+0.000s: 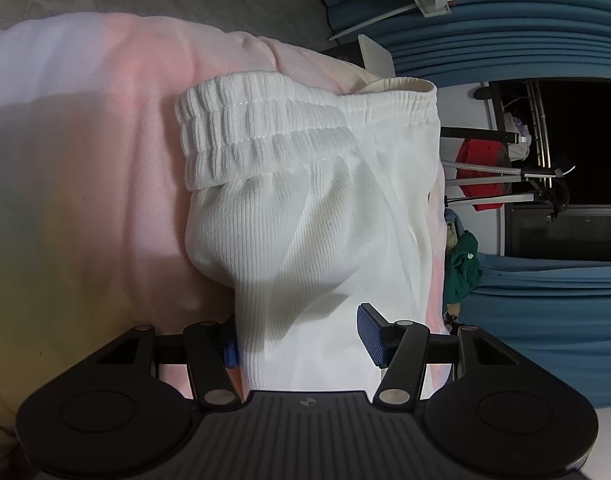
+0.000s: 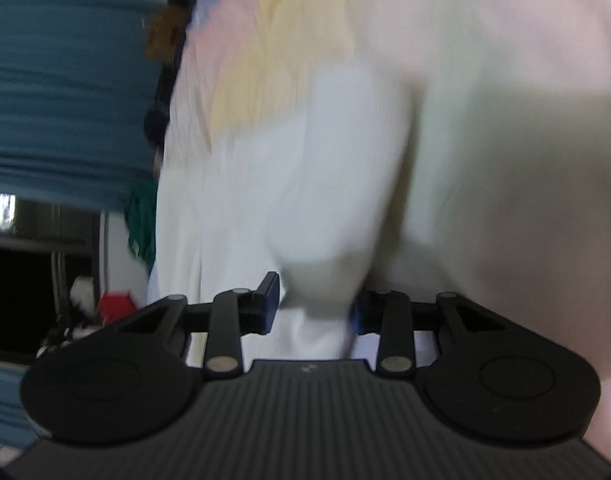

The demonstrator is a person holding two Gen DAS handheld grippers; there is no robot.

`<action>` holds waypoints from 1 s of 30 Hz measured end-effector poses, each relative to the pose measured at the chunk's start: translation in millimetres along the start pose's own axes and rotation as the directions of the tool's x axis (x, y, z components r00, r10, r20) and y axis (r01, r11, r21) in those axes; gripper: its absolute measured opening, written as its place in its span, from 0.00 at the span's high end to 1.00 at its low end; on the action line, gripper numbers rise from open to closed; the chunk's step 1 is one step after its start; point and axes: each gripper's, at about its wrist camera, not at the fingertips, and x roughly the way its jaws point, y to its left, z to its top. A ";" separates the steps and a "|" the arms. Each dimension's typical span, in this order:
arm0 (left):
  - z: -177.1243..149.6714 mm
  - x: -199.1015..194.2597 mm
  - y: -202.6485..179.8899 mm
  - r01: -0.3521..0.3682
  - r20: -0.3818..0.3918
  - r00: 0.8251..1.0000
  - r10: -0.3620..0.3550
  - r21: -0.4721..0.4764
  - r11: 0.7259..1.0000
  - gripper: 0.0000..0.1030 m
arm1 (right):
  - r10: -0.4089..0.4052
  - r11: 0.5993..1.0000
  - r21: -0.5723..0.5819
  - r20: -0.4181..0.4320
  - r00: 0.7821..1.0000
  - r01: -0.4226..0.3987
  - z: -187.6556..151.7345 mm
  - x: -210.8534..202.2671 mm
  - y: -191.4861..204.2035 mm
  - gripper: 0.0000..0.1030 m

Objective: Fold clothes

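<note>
Left wrist: I am spreading my left gripper [image 1: 301, 338] around white shorts [image 1: 305, 184] on the pastel bedding [image 1: 105, 128]; my right gripper [image 2: 315, 308] is straddling them, grip unclear through blur.

The white ribbed shorts [image 1: 305, 208] fill the middle of the pastel blanket [image 1: 85, 152], bunched up between both pairs of jaws. Left of the shorts in the left wrist view the blanket lies bare. Beyond the blanket's edge, blue curtains [image 1: 525, 40], a tripod [image 1: 505, 184] and hanging clothes [image 1: 463, 264] crowd in.
</note>
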 end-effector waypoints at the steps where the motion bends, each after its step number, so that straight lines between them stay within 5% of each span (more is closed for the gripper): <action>1: 0.2 0.7 -0.1 0.002 0.002 1.000 -0.002 -0.001 1.000 0.44 | 0.005 1.000 0.013 0.032 0.999 -0.005 3.8 -5.2 -4.4 0.61; 8: 5.6 7.0 3.1 0.025 0.000 1.000 -0.025 -0.046 0.999 0.45 | 0.049 0.998 -0.051 0.002 0.999 -0.048 13.6 8.4 -14.1 0.62; 12: 7.4 8.5 -3.6 0.040 0.004 0.999 -0.040 -0.007 0.999 0.61 | 0.054 0.983 -0.178 0.071 0.996 -0.041 11.8 -0.5 1.0 0.89; 14: 6.9 8.5 -7.9 0.038 0.008 0.999 -0.038 0.023 0.999 0.69 | 0.051 0.975 -0.219 0.116 0.992 -0.025 13.5 -8.7 6.3 0.92; 17: 4.0 7.1 -11.4 0.016 0.016 1.000 -0.017 0.061 0.998 0.86 | 0.053 0.962 -0.274 0.181 0.982 -0.001 16.8 -22.9 13.8 0.93; 30: 20.4 -27.8 -16.7 0.074 0.030 0.997 -0.076 0.047 0.996 0.94 | 0.104 0.920 -0.393 0.244 0.964 0.000 10.2 -49.4 62.4 0.94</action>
